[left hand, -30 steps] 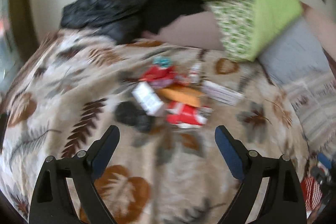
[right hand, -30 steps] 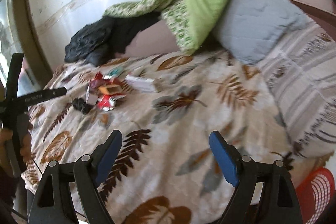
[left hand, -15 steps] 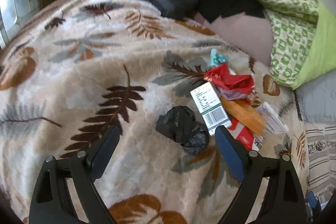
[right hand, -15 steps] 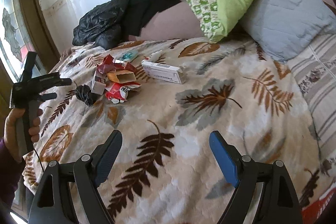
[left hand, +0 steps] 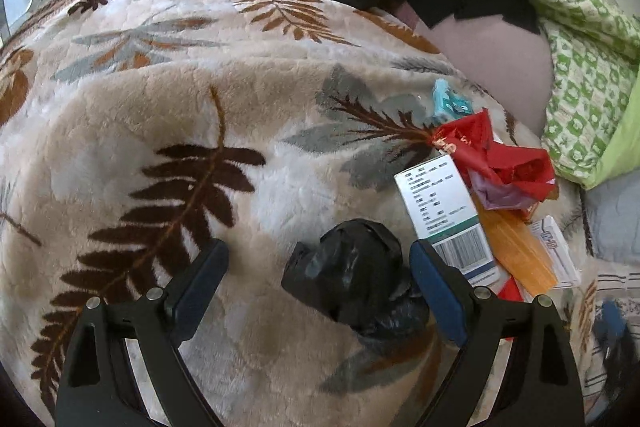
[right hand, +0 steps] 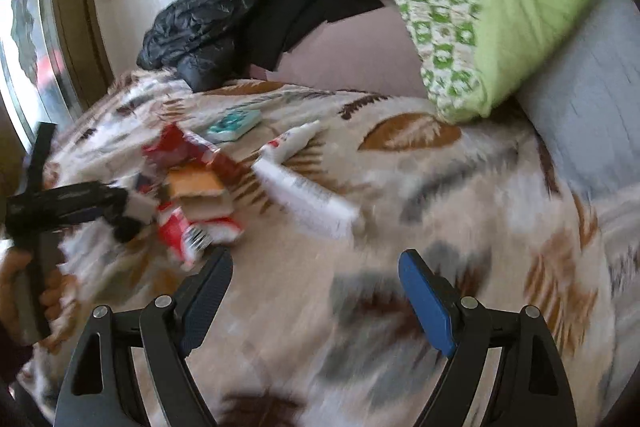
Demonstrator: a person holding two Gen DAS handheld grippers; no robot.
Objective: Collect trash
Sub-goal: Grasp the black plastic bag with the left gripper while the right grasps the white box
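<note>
The left gripper (left hand: 318, 259) has its fingers wide, with the crumpled black bag (left hand: 354, 275) on the bed between them and closer to the right finger, while the right gripper (right hand: 316, 277), equally wide and empty, is well apart from it

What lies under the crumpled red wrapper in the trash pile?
A purple wrapper and an orange box stick out beneath the red wrapper, beside a white box. Anything else underneath is covered.

Bed w/ leaf-print blanket (left hand: 168, 115): black bag wad (left hand: 352, 275) beside barcode box (left hand: 444, 215); red wrappers (left hand: 500, 159), teal pack (left hand: 448, 103) beyond box.
</note>
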